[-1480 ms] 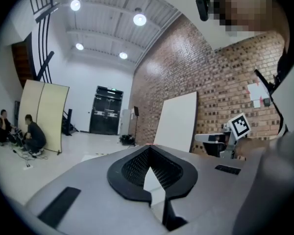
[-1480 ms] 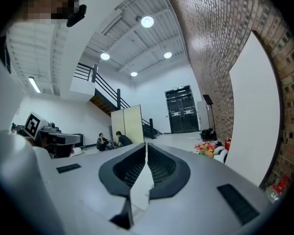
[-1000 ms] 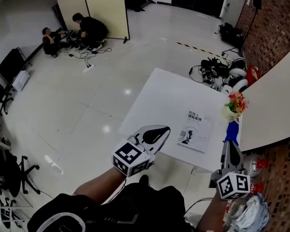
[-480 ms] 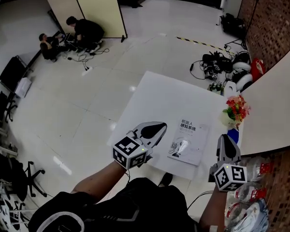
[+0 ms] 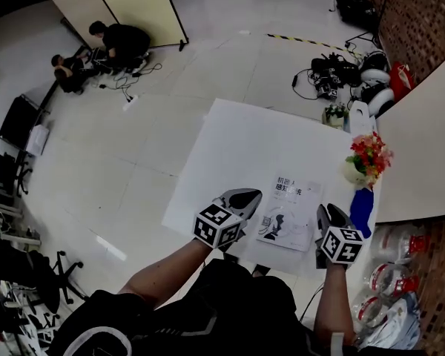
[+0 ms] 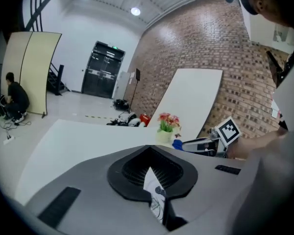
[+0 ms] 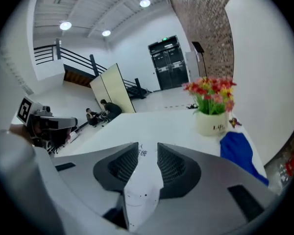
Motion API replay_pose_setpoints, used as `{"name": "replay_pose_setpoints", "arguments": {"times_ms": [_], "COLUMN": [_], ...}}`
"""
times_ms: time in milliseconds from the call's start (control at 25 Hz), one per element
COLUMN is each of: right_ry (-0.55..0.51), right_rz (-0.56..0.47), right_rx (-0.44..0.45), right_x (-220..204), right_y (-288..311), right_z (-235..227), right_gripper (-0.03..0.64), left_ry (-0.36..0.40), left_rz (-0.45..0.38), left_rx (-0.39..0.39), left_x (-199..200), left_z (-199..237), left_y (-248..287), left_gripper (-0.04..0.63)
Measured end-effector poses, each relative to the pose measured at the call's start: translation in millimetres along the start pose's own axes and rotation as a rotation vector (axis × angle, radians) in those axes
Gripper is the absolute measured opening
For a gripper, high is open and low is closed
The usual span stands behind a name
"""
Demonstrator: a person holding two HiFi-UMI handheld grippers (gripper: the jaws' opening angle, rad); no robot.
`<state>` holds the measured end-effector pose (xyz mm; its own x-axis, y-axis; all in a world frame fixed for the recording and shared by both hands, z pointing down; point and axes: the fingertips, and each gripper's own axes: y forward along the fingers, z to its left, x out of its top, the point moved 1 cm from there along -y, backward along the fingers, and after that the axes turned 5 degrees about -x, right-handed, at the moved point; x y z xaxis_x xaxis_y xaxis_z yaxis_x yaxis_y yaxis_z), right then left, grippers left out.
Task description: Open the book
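Book [image 5: 289,210]: flat on desk [image 5: 237,147], between the fingers (long side runs forward).
Left gripper [image 5: 246,196]: fingers together, book just right.
Right gripper [image 5: 326,213]: fingers apart, book just left.

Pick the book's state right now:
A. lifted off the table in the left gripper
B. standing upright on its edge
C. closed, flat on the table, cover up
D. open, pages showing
C: the head view shows the book lying closed on the white table with its printed front cover facing up and no pages showing.
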<state>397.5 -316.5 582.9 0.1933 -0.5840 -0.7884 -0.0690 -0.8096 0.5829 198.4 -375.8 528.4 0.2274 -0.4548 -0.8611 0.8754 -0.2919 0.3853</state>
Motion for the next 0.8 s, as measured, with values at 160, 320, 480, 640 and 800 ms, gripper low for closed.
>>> {"name": "replay_pose_setpoints", "arguments": {"times_ms": [160,320,480,640,800], "right_ry": [0.058,0.102,0.151,0.193,0.237], "right_rz": [0.117,0.224,0.267,0.280,0.310], "right_rx": [-0.045,-0.072,-0.067,-0.044,-0.038], "right_x": [-46,-83,-103,-108,-108], "right_y": [24,39,49,53,53], "right_z": [-14,-23,-24,-24,-25], "right_gripper": [0.081,0.081,0.081,0.081,0.080], "left_ry": [-0.040,-0.098,-0.139,-0.150,-0.158], "left_rz": [0.105,0.195,0.248,0.309,0.333], "left_rx": [0.021,0.040,0.051,0.052,0.046], "left_x": [-40,-76,-100,-121,-129], "left_z": [22,39,51,59,59], "left_y": [21,40,57,65,67], "left_gripper": [-0.005,-0.005,-0.005,-0.005,-0.005]}}
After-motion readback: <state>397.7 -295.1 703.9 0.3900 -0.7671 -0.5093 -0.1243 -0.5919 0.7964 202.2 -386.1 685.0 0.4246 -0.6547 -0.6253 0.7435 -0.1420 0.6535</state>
